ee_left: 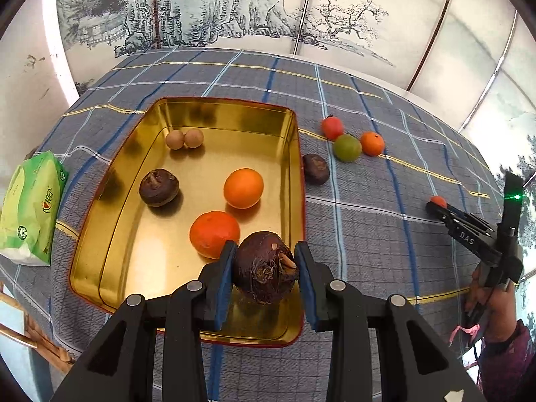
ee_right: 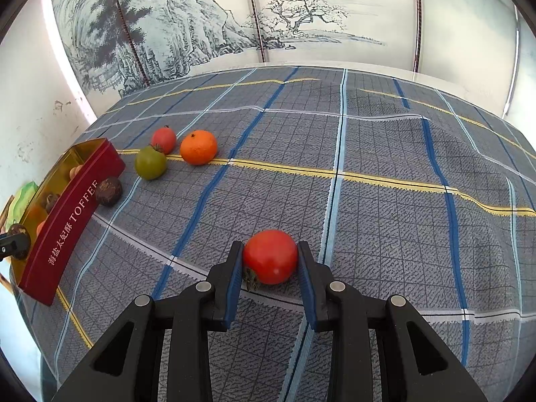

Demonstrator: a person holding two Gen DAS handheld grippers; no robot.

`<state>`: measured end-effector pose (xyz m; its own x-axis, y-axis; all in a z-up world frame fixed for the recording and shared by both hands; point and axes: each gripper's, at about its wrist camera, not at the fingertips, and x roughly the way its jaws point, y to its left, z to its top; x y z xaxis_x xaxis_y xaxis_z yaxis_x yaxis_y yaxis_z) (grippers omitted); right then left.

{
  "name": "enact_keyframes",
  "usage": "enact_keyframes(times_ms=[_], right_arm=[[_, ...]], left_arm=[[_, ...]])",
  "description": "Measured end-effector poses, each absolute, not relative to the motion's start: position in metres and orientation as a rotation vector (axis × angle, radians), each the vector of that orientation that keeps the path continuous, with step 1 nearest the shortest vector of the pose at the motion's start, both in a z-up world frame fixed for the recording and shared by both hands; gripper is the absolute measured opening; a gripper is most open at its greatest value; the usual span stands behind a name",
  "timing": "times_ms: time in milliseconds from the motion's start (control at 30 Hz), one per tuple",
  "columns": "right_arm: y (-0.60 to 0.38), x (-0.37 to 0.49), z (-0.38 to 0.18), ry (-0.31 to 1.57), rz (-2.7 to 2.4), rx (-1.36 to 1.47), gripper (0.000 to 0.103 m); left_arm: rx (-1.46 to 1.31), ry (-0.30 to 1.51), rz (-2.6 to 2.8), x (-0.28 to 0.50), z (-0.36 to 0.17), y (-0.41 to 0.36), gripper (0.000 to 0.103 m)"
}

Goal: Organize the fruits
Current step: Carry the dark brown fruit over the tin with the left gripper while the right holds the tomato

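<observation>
My left gripper (ee_left: pixel 264 258) is shut on a dark brown water chestnut (ee_left: pixel 264 266), held over the near right part of the gold tin tray (ee_left: pixel 187 107). Inside the tray lie two oranges (ee_left: pixel 243 187), another water chestnut (ee_left: pixel 158 187) and two small tan fruits (ee_left: pixel 184 139). My right gripper (ee_right: pixel 269 258) is shut on a red tomato (ee_right: pixel 270 256) just above the checked cloth; in the left wrist view the right gripper (ee_left: pixel 435 202) sits far right. On the cloth rest a green tomato (ee_right: pixel 150 162), a red tomato (ee_right: pixel 163 139), an orange (ee_right: pixel 198 147) and a water chestnut (ee_right: pixel 109 191).
The tray's red outer wall (ee_right: pixel 70 221) reads TOFFEE and stands left of my right gripper. A green tissue pack (ee_left: pixel 30 207) lies left of the tray. A painted screen (ee_right: pixel 201 26) backs the table. A person's sleeve (ee_left: pixel 506 351) shows at far right.
</observation>
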<state>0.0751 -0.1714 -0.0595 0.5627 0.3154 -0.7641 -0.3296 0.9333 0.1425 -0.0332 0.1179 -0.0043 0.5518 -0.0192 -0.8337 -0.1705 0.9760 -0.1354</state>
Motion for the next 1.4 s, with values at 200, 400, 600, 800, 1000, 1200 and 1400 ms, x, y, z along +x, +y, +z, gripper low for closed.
enact_keyframes(times_ms=[200,400,600,800,1000,1200,1400], right_arm=[[-0.171,0.075,-0.059,0.896,0.38,-0.016,0.032],[-0.171,0.075,-0.059,0.896,0.379,-0.017,0.033],[-0.171,0.075,-0.06,0.896,0.379,-0.019,0.033],[-0.171,0.075,-0.06,0.896,0.379,-0.018,0.033],[-0.171,0.075,-0.06,0.896,0.379,-0.018,0.033],[-0.171,0.075,-0.06,0.896,0.378,-0.02,0.033],[-0.171,0.075,-0.06,0.896,0.377,-0.02,0.033]], left_arm=[[-0.207,0.994,0.109,-0.033,-0.011,0.123,0.031],[-0.199,0.997,0.134,-0.032,-0.018,0.13,0.031],[-0.221,0.997,0.156,-0.032,-0.026,0.144,0.031],[-0.216,0.98,0.168,-0.034,-0.025,0.151,0.031],[-0.228,0.969,0.18,-0.033,-0.023,0.16,0.031],[-0.25,0.968,0.18,-0.027,-0.019,0.167,0.031],[-0.254,0.943,0.173,-0.02,-0.009,0.167,0.031]])
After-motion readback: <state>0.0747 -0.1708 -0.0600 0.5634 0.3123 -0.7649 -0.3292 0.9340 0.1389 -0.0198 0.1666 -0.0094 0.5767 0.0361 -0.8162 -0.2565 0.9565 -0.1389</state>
